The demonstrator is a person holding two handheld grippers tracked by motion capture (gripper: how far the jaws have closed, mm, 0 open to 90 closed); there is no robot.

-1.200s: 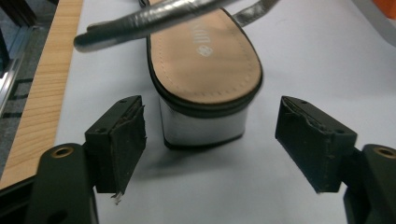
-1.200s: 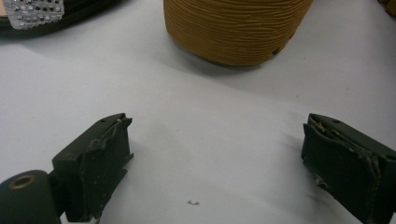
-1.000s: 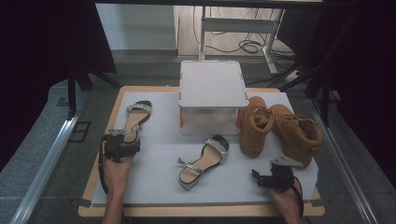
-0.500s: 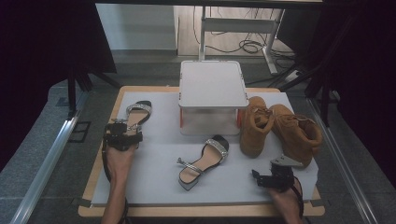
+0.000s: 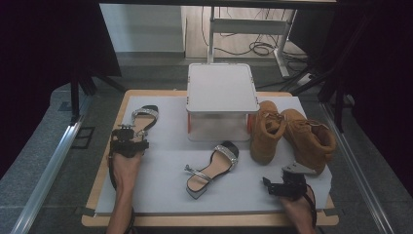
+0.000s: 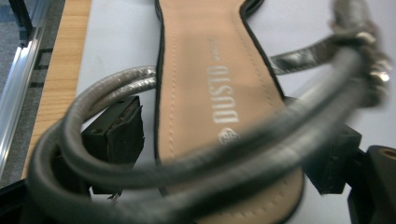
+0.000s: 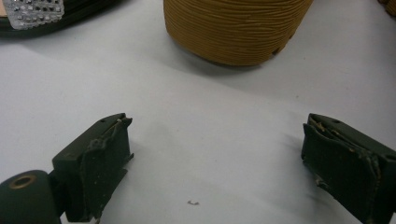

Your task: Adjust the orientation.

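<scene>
A silver-strapped sandal (image 5: 141, 119) with a tan insole lies at the left of the white mat (image 5: 160, 165). My left gripper (image 5: 127, 141) is at its heel. In the left gripper view the heel of the sandal (image 6: 219, 70) sits between the jaws of my left gripper (image 6: 229, 135), which stand wide on either side with a slight gap, and the grey ankle strap (image 6: 107, 93) loops across them. My right gripper (image 5: 285, 187) rests open on the mat at the front right. In the right gripper view nothing is between the jaws of my right gripper (image 7: 219, 126).
The matching sandal (image 5: 212, 165) lies mid-mat. Two tan boots (image 5: 265, 131) (image 5: 311, 139) stand at the right, one toe (image 7: 233, 28) just ahead of my right gripper. A white lidded box (image 5: 221, 100) stands at the back centre. The wooden board's edge (image 5: 100, 185) frames the mat.
My left gripper has moved forward, away from the person, until its jaws stand around the left sandal's heel. The right gripper has stayed put.
</scene>
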